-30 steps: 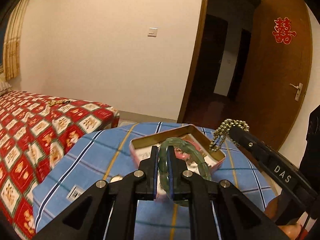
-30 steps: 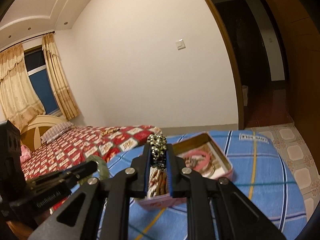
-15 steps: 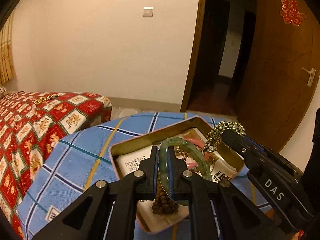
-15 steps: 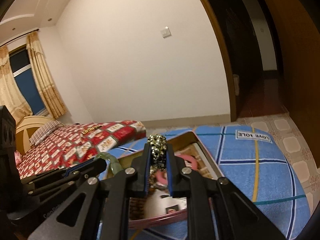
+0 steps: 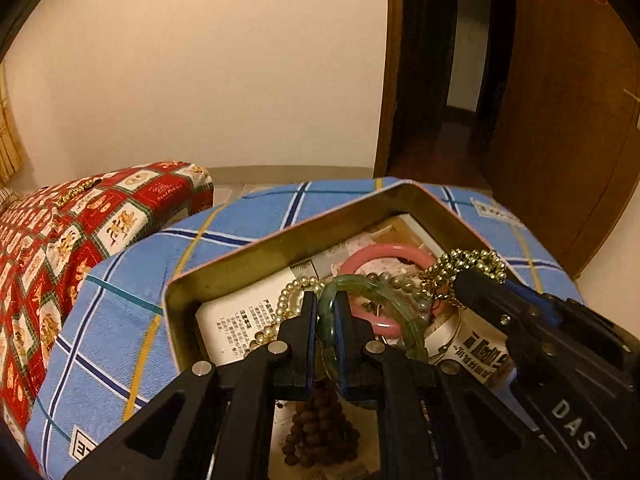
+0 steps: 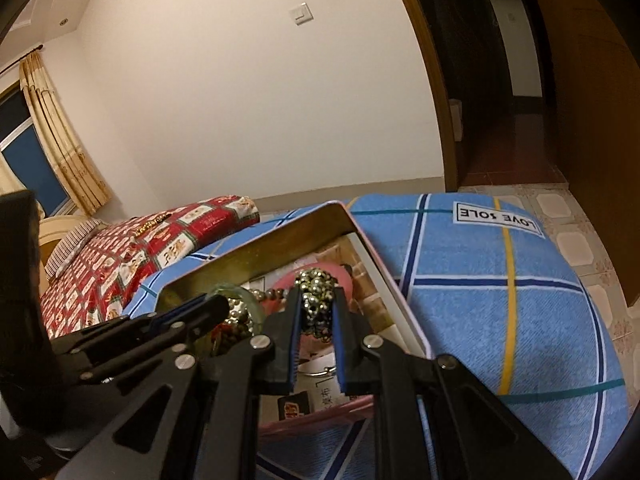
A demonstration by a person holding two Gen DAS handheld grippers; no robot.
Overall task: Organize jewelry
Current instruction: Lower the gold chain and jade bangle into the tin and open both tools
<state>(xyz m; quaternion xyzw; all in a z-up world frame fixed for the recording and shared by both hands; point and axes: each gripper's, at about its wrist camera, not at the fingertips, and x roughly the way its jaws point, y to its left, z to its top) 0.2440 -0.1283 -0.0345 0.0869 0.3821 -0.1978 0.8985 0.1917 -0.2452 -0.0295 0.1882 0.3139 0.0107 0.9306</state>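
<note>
Gripping a green bangle (image 5: 394, 320), the left gripper (image 5: 326, 320) has its two fingers closed tight on the ring's near-left arc, and the rest of the loop reaches out over the open tin box (image 5: 256, 254). The right gripper (image 6: 316, 314) is likewise clamped, its fingers pinching a bunched strand of small gold-coloured beads (image 6: 316, 292); in the left wrist view that same clump (image 5: 464, 270) sits at the tip of the right gripper (image 5: 466, 284), above the right side of the box.

Both grippers hang over the box, close beside each other, the left one's tip (image 6: 218, 304) showing at the left of the right wrist view. The box rests on a blue checked cloth (image 6: 500, 296), nearer its left edge in that view. Inside lie a pink bangle (image 5: 386, 254), a string of pearls (image 5: 286, 306), a heap of dark brown beads (image 5: 320, 428) at the near end, and printed paper (image 5: 236, 322) lining the bottom. Whether the green bangle touches the things under it cannot be told.

A red patterned bedspread (image 5: 60, 240) lies beyond the cloth's left edge.
</note>
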